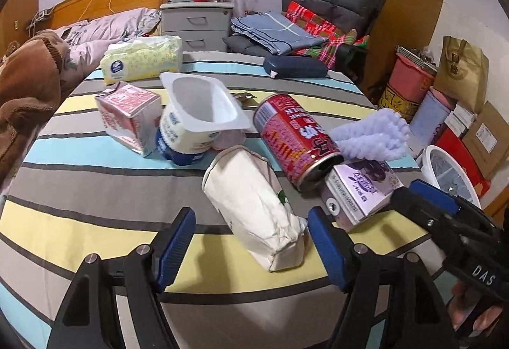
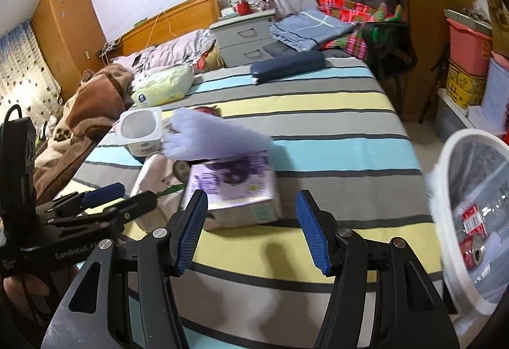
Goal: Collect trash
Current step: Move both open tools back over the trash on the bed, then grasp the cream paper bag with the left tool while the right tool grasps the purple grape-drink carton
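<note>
With both grippers' jaws apart and empty, the left gripper (image 1: 251, 247) should straddle the white paper cup (image 1: 254, 205) at twelve o'clock, while the right gripper (image 2: 251, 228) squares onto what looks like a purple drink carton (image 2: 235, 190).

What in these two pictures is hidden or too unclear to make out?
- Purple carton: in the right wrist view its far end is covered by the fluffy purple cloth.
- Red can: plain in the left wrist view; from the right wrist only its end shows behind the cloth.
- White bin: cut off by the right edge; the contents under the red wrappers are blurred.
- Cream paper bag: its print is too small to read.
</note>
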`<state>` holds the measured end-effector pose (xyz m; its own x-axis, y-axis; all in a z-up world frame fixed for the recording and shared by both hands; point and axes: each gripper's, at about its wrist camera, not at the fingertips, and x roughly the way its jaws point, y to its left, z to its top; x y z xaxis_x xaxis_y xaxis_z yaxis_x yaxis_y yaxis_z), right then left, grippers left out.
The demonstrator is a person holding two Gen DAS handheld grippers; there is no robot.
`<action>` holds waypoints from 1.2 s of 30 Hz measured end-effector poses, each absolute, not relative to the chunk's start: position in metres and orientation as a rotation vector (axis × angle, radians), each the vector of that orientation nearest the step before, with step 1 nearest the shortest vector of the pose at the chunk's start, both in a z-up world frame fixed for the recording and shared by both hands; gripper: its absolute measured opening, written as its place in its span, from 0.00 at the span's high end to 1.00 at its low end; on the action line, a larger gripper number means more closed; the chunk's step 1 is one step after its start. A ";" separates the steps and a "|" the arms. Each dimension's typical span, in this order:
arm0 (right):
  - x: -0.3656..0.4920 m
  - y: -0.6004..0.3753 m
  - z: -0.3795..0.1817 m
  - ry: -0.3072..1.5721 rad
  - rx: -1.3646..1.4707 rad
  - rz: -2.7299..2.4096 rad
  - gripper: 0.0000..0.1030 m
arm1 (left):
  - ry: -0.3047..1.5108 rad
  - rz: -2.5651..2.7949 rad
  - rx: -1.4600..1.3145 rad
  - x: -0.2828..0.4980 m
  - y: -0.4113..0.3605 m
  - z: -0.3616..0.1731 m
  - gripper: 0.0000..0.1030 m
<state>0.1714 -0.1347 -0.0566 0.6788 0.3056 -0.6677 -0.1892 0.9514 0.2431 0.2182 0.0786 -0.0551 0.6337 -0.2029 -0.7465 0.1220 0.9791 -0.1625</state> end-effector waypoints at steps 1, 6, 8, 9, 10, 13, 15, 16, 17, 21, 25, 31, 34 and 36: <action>0.172 -0.129 -0.056 0.777 0.149 0.285 0.42 | 0.865 -0.181 -0.105 0.217 0.081 -0.055 0.28; 0.177 -0.106 -0.056 0.774 0.059 0.256 0.41 | 0.866 -0.156 -0.112 0.215 0.095 -0.054 0.28; 0.177 -0.100 -0.056 0.776 0.018 0.239 0.41 | 0.863 -0.145 -0.110 0.214 0.099 -0.053 0.29; 0.175 -0.097 -0.055 0.769 0.001 0.235 0.41 | 0.862 -0.141 -0.110 0.213 0.101 -0.052 0.29; 0.170 -0.094 -0.052 0.745 -0.025 0.236 0.41 | 0.859 -0.136 -0.112 0.212 0.103 -0.052 0.29; 0.165 -0.088 -0.051 0.743 -0.059 0.257 0.41 | 0.856 -0.124 -0.119 0.211 0.109 -0.052 0.29; 0.164 -0.089 -0.053 0.761 -0.046 0.256 0.41 | 0.855 -0.117 -0.123 0.210 0.113 -0.053 0.29; 0.164 -0.087 -0.054 0.757 -0.051 0.262 0.41 | 0.856 -0.117 -0.127 0.211 0.114 -0.054 0.29; 0.165 -0.084 -0.055 0.757 -0.067 0.271 0.41 | 0.859 -0.119 -0.138 0.211 0.117 -0.054 0.29; 0.173 -0.087 -0.062 0.813 -0.056 0.252 0.41 | 0.859 -0.120 -0.134 0.211 0.119 -0.054 0.29; 0.169 -0.114 -0.060 0.809 -0.001 0.160 0.41 | 0.860 -0.123 -0.140 0.212 0.122 -0.055 0.29; 0.167 -0.148 -0.065 0.859 0.042 0.017 0.41 | 0.861 -0.129 -0.137 0.212 0.120 -0.054 0.29; 0.166 -0.163 -0.064 0.858 0.099 -0.039 0.41 | 0.858 -0.132 -0.141 0.213 0.119 -0.053 0.29; 0.163 -0.162 -0.059 0.824 0.134 -0.022 0.41 | 0.857 -0.137 -0.140 0.213 0.118 -0.053 0.29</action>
